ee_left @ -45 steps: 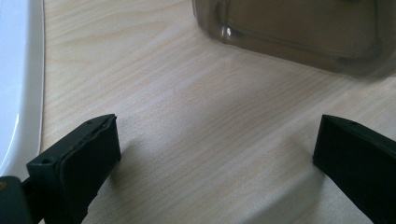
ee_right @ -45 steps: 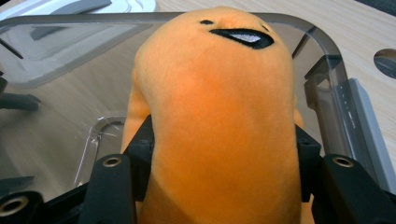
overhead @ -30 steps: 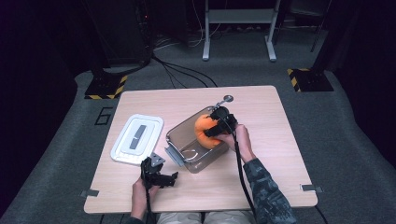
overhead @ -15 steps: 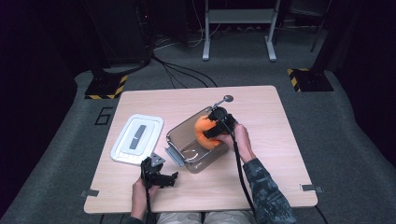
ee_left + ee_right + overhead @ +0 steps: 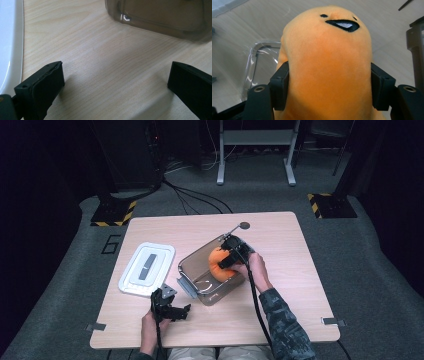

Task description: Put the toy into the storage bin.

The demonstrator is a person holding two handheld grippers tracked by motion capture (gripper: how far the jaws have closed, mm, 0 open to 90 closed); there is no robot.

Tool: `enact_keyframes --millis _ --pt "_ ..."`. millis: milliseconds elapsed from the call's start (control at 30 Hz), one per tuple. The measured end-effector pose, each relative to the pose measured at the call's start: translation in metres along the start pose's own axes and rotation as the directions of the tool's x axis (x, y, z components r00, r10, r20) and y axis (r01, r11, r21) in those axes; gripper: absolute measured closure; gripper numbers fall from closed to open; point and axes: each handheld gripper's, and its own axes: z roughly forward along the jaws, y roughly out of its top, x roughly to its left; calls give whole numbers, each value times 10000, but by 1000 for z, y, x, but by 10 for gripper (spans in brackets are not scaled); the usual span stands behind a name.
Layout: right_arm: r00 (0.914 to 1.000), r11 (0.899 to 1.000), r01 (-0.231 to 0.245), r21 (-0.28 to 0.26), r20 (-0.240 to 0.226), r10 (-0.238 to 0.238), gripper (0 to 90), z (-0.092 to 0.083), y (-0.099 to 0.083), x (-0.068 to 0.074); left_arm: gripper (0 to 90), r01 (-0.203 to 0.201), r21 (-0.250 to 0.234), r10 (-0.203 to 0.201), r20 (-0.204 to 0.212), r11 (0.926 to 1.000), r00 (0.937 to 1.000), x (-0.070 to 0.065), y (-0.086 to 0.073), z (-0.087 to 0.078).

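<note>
Overhead, the right gripper [image 5: 231, 254] holds an orange plush toy [image 5: 220, 265] inside the clear container [image 5: 200, 285] mid-counter [image 5: 300, 285]; a white lid [image 5: 146, 268] lies just left of the container. Near the container's corner, the left gripper [image 5: 115, 82] has its jaws spread over bare wood. Up close, the right jaws pinch the toy's sides.

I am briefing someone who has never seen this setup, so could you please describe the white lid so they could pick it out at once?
Start at the wooden table and find the clear container near its middle. The white lid lies flat to that container's left, beyond the open left gripper. It is the one opaque white rounded rectangle there, with a grey strip in its centre.
</note>
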Motion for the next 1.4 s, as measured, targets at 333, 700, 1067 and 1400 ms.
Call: enact_keyframes --millis 333,700,1067,1400 --pt "10000 9983 -52 580 44 49 320 4 5 1 3 7 -11 -7 -5 10000 10000 0 0 0" --pt "9999 9972 -115 733 53 112 257 5 8 1 3 -79 63 79 6 9999 10000 0 0 -1" --pt "9999 9998 -164 -58 17 164 158 -8 7 1 3 9 -6 -9 -9 10000 10000 0 0 0" --pt "9998 9933 -161 -1143 -164 144 134 -41 -1 -3 3 23 -7 -23 -3 10000 10000 0 0 0"
